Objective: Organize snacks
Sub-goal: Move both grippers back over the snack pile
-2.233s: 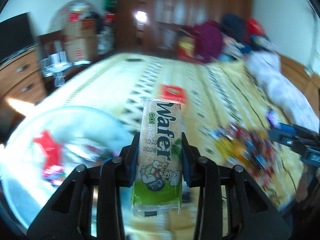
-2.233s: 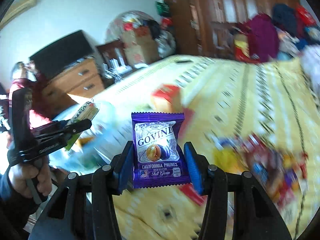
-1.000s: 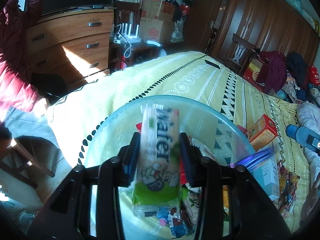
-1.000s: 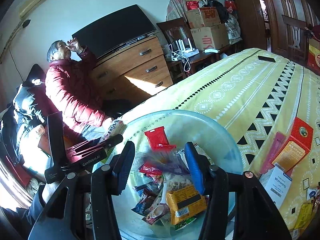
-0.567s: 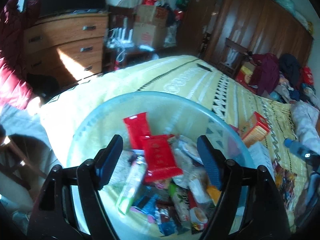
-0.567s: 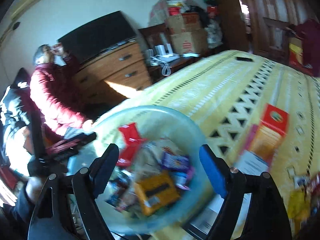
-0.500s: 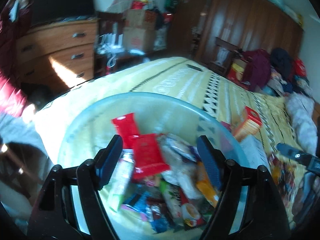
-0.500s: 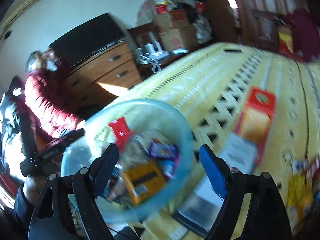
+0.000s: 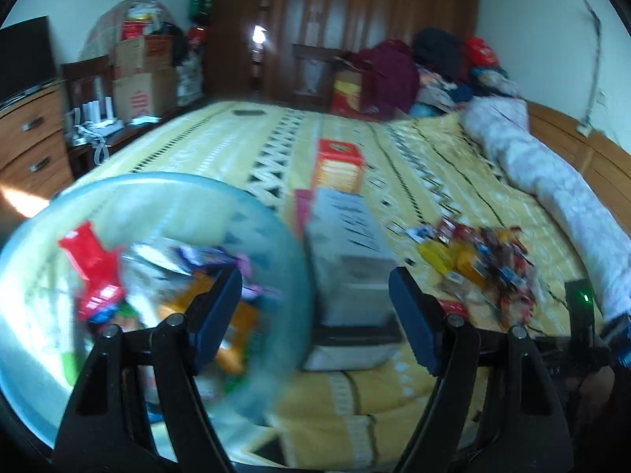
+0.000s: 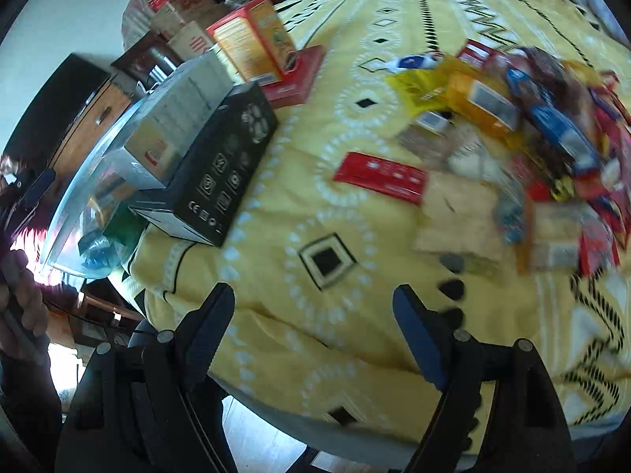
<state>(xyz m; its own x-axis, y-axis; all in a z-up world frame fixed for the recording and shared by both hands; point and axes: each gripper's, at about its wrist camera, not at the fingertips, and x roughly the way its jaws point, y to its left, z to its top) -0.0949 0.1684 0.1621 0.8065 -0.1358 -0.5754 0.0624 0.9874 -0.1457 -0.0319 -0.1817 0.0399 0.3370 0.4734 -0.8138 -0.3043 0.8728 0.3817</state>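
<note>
Both pairs of jaws stand apart and hold nothing. The left gripper has its jaws wide over the gap between the clear bowl and a grey box; the right gripper has its jaws wide over bare yellow bedcover, near the edge of the bed.

The snacks are in two places: some already lie in the bowl, and a loose pile of snack packets lies on the bedcover, ahead and to the right of the right gripper. A red flat packet lies at the near side of that pile.

Risks, in my judgement: the packets overlap, so jaws closing into the pile may take two at once, or pinch only a slippery corner that slides out on the way. The bowl seems to sit at the bed's edge, so a push from the left gripper could tip it. Both views are blurred, which makes aiming less sure.
</note>
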